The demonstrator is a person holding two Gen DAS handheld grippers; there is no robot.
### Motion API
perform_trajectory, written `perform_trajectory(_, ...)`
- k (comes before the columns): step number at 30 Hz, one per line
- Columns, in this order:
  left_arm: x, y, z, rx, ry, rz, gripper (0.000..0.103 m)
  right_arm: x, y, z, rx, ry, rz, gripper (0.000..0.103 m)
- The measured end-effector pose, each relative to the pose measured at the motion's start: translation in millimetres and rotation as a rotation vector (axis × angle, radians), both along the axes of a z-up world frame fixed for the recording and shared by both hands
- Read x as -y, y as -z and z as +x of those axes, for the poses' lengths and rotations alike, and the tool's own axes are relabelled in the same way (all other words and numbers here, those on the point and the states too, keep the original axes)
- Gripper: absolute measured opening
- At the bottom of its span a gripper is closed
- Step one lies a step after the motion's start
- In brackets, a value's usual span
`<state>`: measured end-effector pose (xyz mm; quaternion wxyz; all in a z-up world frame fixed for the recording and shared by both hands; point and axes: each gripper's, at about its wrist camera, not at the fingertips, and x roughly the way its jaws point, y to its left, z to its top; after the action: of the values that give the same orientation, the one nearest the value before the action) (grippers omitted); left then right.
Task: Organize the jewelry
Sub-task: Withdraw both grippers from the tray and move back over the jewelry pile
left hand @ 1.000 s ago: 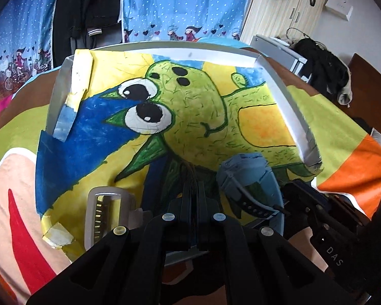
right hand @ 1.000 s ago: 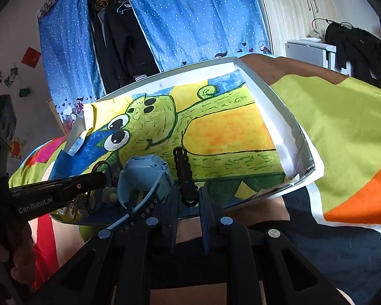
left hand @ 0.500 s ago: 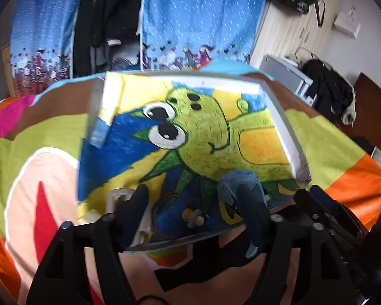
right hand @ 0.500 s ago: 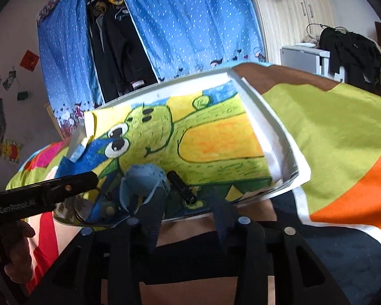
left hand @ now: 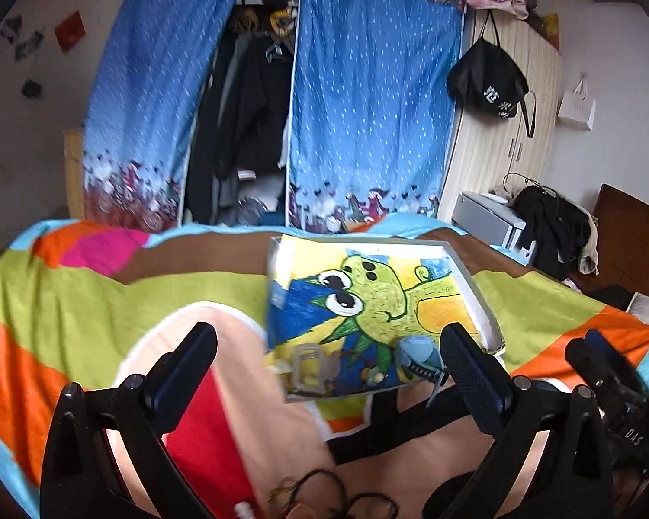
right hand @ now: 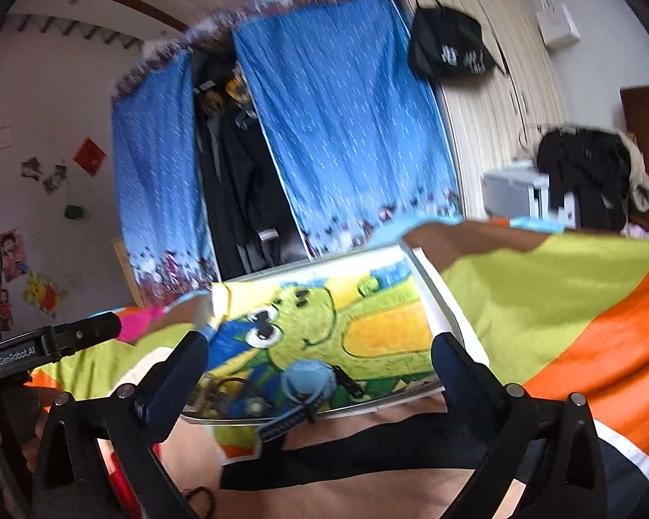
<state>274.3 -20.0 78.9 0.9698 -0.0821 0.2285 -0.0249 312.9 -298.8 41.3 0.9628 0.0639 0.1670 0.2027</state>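
A shallow white tray [left hand: 480, 298] lined with a green cartoon drawing lies on the bed; it also shows in the right wrist view [right hand: 443, 302]. At its near edge lie a blue watch [left hand: 417, 352] with a dark strap, a clear plastic clip [left hand: 309, 365] and small beads. In the right wrist view the blue watch [right hand: 307, 378] has its strap hanging over the tray's edge, next to a black piece [right hand: 350, 382]. My left gripper [left hand: 329, 354] is open and empty, pulled back above the blanket. My right gripper [right hand: 318, 361] is open and empty, in front of the tray.
The bed has a bright blanket [left hand: 86, 302] in green, orange, pink and brown. Dark cords [left hand: 324, 493] lie on it near me. A blue curtain [left hand: 367, 108] and hanging clothes stand behind. A dresser with dark clothes [left hand: 549, 225] is at the right.
Both grippers opened, the right letting go of the black piece in the tray, and both drew back and up from the tray. The tray now looks smaller and farther off.
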Motion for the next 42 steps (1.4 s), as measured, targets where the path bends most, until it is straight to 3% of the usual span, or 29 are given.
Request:
perform_trajectory(7,-15.0,-2.9,-72.1,0.065,-0.020,0.043,0.101,-17.3,-17.4,-63.9,0.109,-0.036,-0.058,0.103)
perform_trajectory(14,-18.3,7.7,-136.2,0.110,-0.015,0.069,0.101,-24.2,-16.4,-125.5,0.125,-0.059,-0.065,0.103)
perform_trajectory(25,-33.1,25.5,-180.0,0.063,0.013,0.071,0.101,-28.9,-8.2,-180.4,0.106,-0.019,-0.070,0.103)
perform_trajectory(29,-43.9,36.4,-178.3,-0.017,0.016,0.065,0.101,-29.4,-0.7,-194.2,0.065,0.000,-0.080,0.103)
perform_trajectory(32,-48.8,47.3,-163.1,-0.145,0.050,0.069,0.101,-30.5,6.2,-198.3,0.014,0.023,-0.103,0.103)
perform_trajectory(36,-56.0,67.9,-134.1,-0.343,0.088,0.039,0.101,-35.3,23.6,-184.0,-0.129,0.021,-0.153,0.103)
perform_trajectory(39,-61.0,80.6,-116.8,-0.434,0.091,0.015,0.101,-37.6,42.4,-166.9,-0.261,0.004,-0.169,0.103)
perform_trajectory(42,-65.5,93.6,-103.1,-0.509,0.082,0.000,0.101,-39.5,55.1,-157.1,-0.333,-0.010,-0.175,0.103)
